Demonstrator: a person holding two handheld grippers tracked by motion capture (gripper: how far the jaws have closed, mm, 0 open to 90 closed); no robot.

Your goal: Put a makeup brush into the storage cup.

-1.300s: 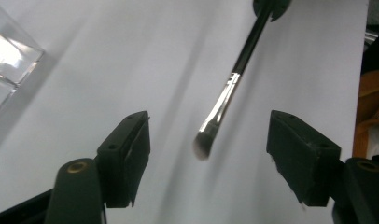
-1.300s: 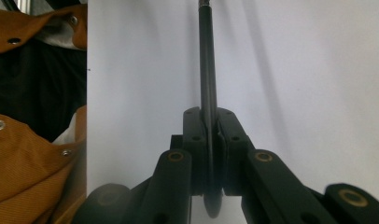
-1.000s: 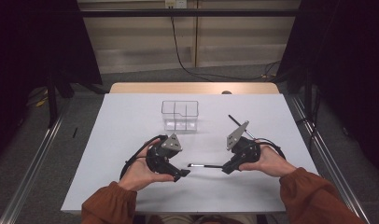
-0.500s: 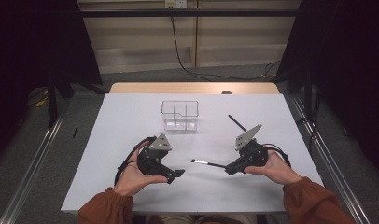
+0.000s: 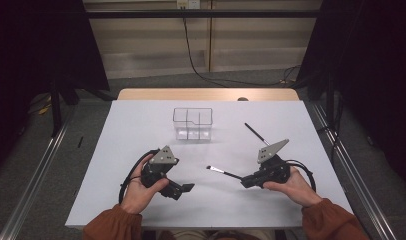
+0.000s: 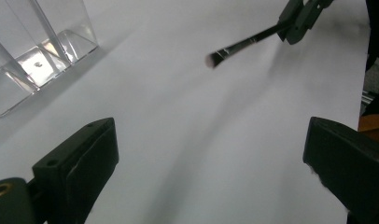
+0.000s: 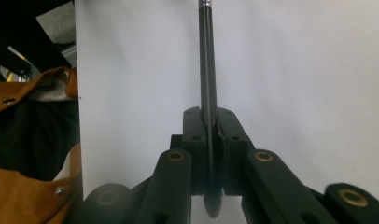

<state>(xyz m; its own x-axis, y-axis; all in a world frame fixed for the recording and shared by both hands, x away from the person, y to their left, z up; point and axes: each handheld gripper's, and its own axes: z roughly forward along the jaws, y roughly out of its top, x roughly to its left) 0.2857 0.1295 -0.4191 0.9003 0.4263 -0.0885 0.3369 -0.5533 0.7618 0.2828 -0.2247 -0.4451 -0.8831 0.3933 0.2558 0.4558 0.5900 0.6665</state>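
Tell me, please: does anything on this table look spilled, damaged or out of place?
Nothing stands out. The clear organizer stands upright and empty, a second black brush lies loose on the white table, and the right hand-held gripper holds a brush level. The left hand-held gripper is open. No spill or damage shows.

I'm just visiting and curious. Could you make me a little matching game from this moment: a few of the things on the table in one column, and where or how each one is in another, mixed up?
Things:
1. brush
2. clear organizer
3. left gripper
4. black stick

States:
A. lying loose on the white table, far right
B. jaws wide apart, nothing between them
C. clamped in the right gripper, bristles pointing left
D. standing at the far middle, with nothing in it

Pairs: 1-C, 2-D, 3-B, 4-A
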